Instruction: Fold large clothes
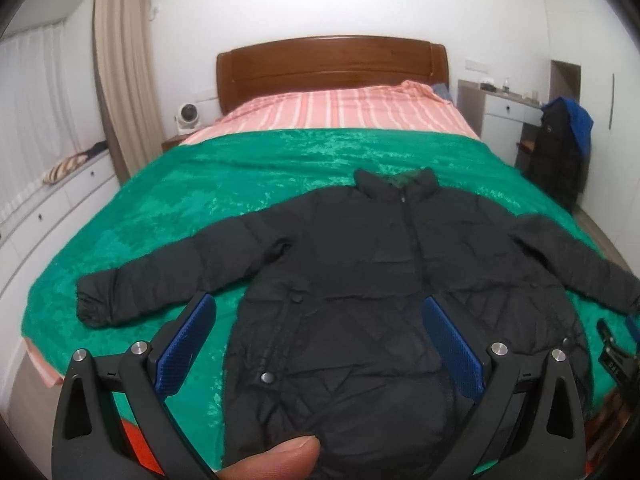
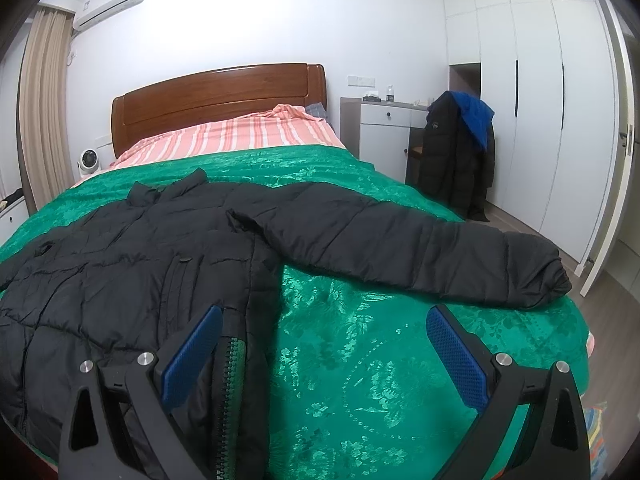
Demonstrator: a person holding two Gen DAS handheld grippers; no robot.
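A: Where is the black jacket (image 1: pixel 360 280) lying?

B: It is lying front up on the green bedspread (image 1: pixel 180 208), collar toward the wooden headboard (image 1: pixel 328 64), both sleeves spreading outward. The right sleeve (image 2: pixel 420 248) is reaching toward the bed's edge.

A: And the claws?

B: The left gripper (image 1: pixel 316 316) is hovering over the jacket's lower body with its blue pads standing wide apart, holding nothing. The right gripper (image 2: pixel 324 328) is gaping too, one pad over the jacket's zipper edge, the other over bare bedspread.

A: Is anything holding other things?

B: A white desk (image 2: pixel 384 120) is carrying small items, too small to identify. A dark coat (image 2: pixel 456 152) with something blue is draping beside it.

A: What is cut off?

B: The jacket's hem is disappearing behind the left gripper and a thumb (image 1: pixel 276 460). In the left view, the right gripper is showing only as a dark sliver at the frame's edge.
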